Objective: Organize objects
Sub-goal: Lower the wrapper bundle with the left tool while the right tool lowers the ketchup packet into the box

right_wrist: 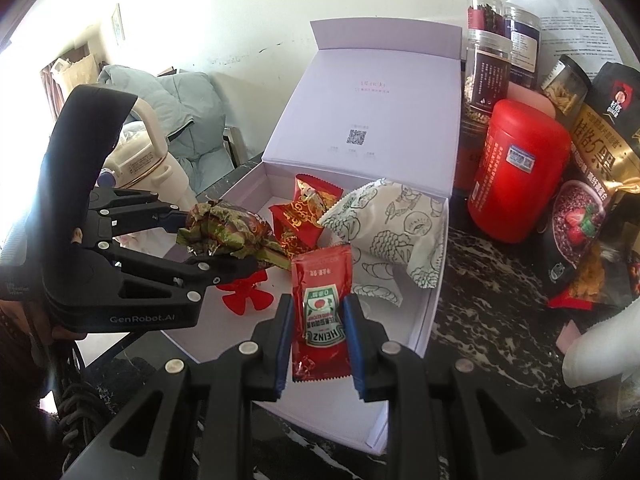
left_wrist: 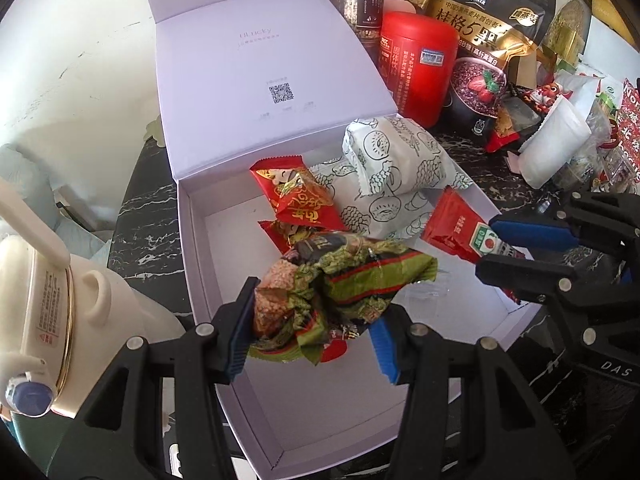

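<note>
A pale lilac box (left_wrist: 208,240) (right_wrist: 424,312) stands open with its lid up. Inside lie red candy packets (left_wrist: 300,196) (right_wrist: 308,208) and a white printed bun packet (left_wrist: 396,156) (right_wrist: 396,224). My left gripper (left_wrist: 312,332) (right_wrist: 218,240) is shut on a crumpled green snack wrapper (left_wrist: 340,280) (right_wrist: 224,226) held over the box. My right gripper (right_wrist: 318,344) (left_wrist: 494,246) is shut on a red Heinz ketchup sachet (right_wrist: 322,312) (left_wrist: 456,228), held over the box's near right part.
A red canister (left_wrist: 420,64) (right_wrist: 516,172), jars (right_wrist: 488,68), a black Quaker oats bag (left_wrist: 492,44) (right_wrist: 592,184) and loose packets crowd the dark marble counter (right_wrist: 492,340) right of the box. A cream kettle (left_wrist: 44,312) (right_wrist: 148,164) stands left.
</note>
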Demonstrator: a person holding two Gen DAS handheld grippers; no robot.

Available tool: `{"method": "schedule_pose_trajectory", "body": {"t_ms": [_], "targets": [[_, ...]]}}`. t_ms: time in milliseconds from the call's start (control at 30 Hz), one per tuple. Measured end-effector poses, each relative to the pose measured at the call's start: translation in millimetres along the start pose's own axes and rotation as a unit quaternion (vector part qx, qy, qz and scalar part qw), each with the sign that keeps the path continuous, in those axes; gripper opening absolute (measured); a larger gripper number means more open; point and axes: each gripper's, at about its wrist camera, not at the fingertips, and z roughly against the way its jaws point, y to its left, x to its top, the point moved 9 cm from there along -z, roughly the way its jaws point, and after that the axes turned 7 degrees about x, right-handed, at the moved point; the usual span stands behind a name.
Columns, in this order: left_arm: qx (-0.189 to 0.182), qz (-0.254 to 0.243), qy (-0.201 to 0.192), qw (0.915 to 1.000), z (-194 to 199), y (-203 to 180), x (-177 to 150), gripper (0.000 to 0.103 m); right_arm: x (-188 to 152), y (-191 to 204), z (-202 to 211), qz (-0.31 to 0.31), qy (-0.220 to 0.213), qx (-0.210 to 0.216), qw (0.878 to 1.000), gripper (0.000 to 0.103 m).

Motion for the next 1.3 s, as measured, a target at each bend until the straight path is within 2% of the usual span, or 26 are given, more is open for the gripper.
{"method": "schedule_pose_trajectory", "body": {"t_ms": [433, 600, 967, 1300], "targets": [[-0.003, -0.041, 0.006, 0.9991, 6.4, -13.7, -7.4, 0.05, -12.5, 5.7, -11.5, -0.001, 0.027, 0.016, 0.999, 0.025], [0.002, -0.069, 0.009, 0.9976, 3.6, -25.5, -6.7, 0.05, -17.6, -0.3, -13.7, -0.008, 0.036, 0.009, 0.999, 0.025], [0.015, -0.098, 0.026, 0.9947, -8.5, -36.2, -2.9, 0.05, -18.3, -12.5, -16.4, -0.026, 0.035, 0.003, 0.999, 0.025], [0.02, -0.072, 0.053, 0.9958, -29.0, -34.5, -4.4, 0.05, -19.1, -22.4, -14.8, -0.042, 0.032, 0.0, 0.999, 0.025]]}}
